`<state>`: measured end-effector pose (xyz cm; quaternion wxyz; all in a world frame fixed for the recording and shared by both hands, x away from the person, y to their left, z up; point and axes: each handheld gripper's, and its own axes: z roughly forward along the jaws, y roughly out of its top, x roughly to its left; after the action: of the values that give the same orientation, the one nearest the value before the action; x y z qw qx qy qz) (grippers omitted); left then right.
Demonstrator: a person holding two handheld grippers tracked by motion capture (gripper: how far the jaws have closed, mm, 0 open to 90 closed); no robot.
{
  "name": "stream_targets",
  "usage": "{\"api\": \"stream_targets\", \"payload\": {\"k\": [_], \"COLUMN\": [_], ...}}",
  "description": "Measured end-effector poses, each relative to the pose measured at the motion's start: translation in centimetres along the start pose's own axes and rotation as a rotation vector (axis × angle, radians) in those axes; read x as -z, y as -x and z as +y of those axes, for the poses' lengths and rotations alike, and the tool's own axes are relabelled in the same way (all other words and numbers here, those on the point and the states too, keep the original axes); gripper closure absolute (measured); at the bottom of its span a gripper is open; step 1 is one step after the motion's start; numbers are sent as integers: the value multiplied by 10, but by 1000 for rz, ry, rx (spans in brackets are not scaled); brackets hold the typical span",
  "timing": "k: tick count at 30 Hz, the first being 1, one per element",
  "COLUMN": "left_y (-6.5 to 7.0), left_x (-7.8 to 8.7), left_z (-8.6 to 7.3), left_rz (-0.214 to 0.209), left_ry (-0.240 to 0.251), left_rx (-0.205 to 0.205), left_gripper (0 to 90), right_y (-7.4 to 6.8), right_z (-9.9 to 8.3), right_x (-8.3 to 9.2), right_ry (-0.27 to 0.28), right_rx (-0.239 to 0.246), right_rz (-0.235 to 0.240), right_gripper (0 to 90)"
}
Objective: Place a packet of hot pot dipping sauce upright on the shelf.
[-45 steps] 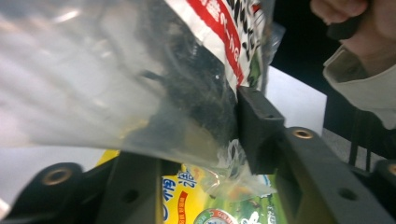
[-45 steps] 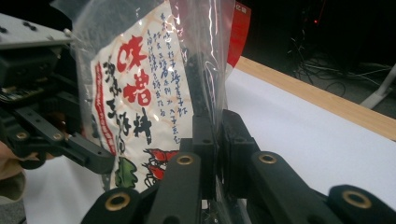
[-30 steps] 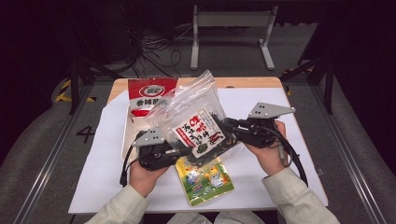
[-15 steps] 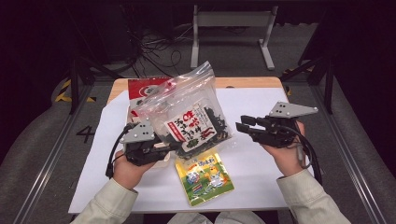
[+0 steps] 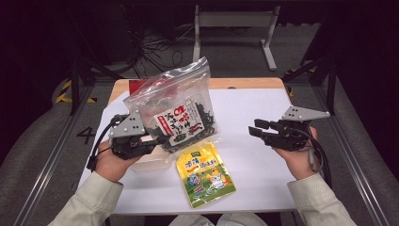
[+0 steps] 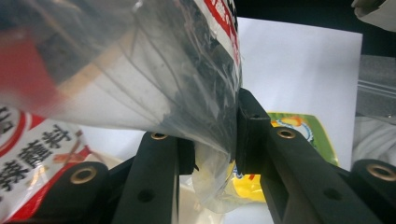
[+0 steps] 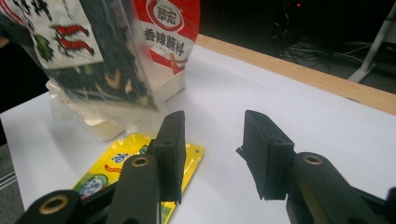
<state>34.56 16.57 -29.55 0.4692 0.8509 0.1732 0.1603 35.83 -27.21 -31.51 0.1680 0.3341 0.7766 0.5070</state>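
Left gripper [image 5: 157,141] clamped on clear bag [image 5: 176,110], lifting; right gripper [image 5: 256,131] just opened, empty, at 3 o'clock; next bag yellow pouch [image 5: 205,174]

- Light falls from overhead onto the white tabletop [image 5: 263,117], which glows bright while the floor and the room behind sink into near black.
- Shadows on the table are soft and short, pooling just under the clear bag [image 5: 176,113].
- Glare streaks the bag's crinkled plastic in the high view.
- In the left gripper view, the bag [image 6: 126,70] sits so close that it smears into blur; red print at the left is unreadable.
- In the right gripper view, the near jaws are soft and the far background dim.
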Motion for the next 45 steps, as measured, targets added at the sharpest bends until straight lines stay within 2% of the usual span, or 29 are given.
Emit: {"api": "stream_targets", "payload": {"k": [6,14,23,26,31,36,45], "left_y": [-11,-23,-33,-37,-46,-51,-57], "left_x": [13,25,30,31,34,32,27], "left_z": [2,0,-4,-6,-13,-19,-26], "left_rz": [47,112,165,185,212,251,290], "left_ry": [-24,-47,-113,-123,-145,-182,-229], "left_rx": [-24,-30,-53,-45,-27,-32,-38], "left_gripper": [736,736,733,733,733,733,733], "right_y": [5,13,18,21,23,24,25], "right_z": [-14,-27,-35,-37,-39,-40,-42], "right_x": [-3,-3,-3,-3,-3,-5,-6], "right_ry": [-11,-18,-33,-35,-37,-40,-40], "right_rx": [-25,-67,-72,-80,-88,-96,-107], "right_rz": [-15,-21,-58,-61,-61,-57,-52], "right_gripper": [576,569,557,556,551,544,529]}}
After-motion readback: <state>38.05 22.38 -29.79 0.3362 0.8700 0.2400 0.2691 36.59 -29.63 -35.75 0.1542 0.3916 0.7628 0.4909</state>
